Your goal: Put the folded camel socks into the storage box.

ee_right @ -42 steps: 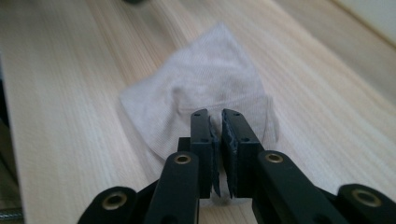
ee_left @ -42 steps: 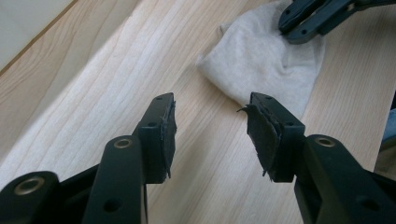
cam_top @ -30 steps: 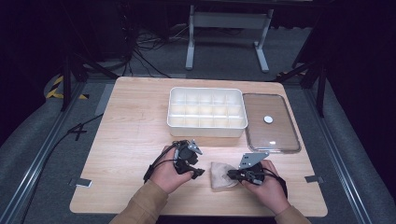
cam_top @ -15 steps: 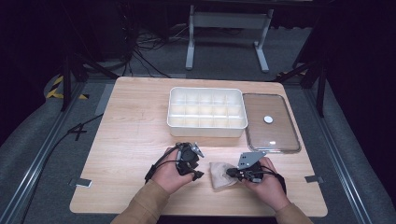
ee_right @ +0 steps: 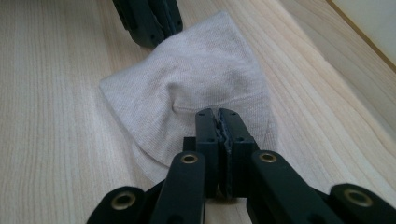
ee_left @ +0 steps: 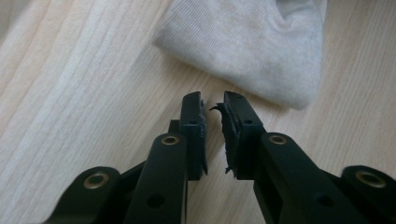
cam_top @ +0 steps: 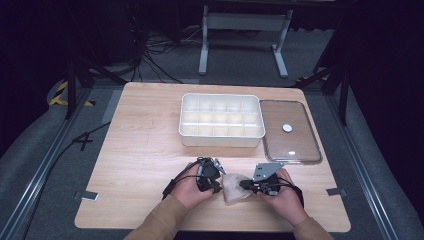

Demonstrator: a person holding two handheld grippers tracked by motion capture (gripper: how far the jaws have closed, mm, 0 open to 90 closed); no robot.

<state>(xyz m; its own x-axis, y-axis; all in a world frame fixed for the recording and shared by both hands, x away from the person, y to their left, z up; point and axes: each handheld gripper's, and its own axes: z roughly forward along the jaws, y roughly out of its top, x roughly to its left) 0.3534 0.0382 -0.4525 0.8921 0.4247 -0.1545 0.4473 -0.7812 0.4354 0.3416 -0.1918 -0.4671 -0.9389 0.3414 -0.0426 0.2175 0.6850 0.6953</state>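
A: The folded cloth (cam_top: 236, 187), a pale grey knitted piece, is seen on the wooden table (cam_top: 140, 150) near its front edge, between the two hands, at about 6 o'clock from the white compartment box (cam_top: 221, 120). What is changed against the earlier high views?

B: The left gripper (cam_top: 216, 186) is brought closer to the cloth's left side, and its jaws have just been closing. In the left gripper view only a narrow gap is left between the pads (ee_left: 194, 130), and nothing is held there: the cloth (ee_left: 252, 46) lies just beyond the tips, at 12 to 1 o'clock. So that closing is judged a miss, or a preparation, not a grip.

A: And the right gripper (cam_top: 245, 185)?

B: It is pressed together on a pinch of the cloth (ee_right: 187, 79), where a small pucker is raised.

A: What room is left for moving?

B: Bare table is available at 9 o'clock of the cloth. At 12 o'clock the box wall is near, and at 2 o'clock the clear lid (cam_top: 290, 131) lies flat. The table's front edge is close at 6 o'clock, so little margin is judged there.
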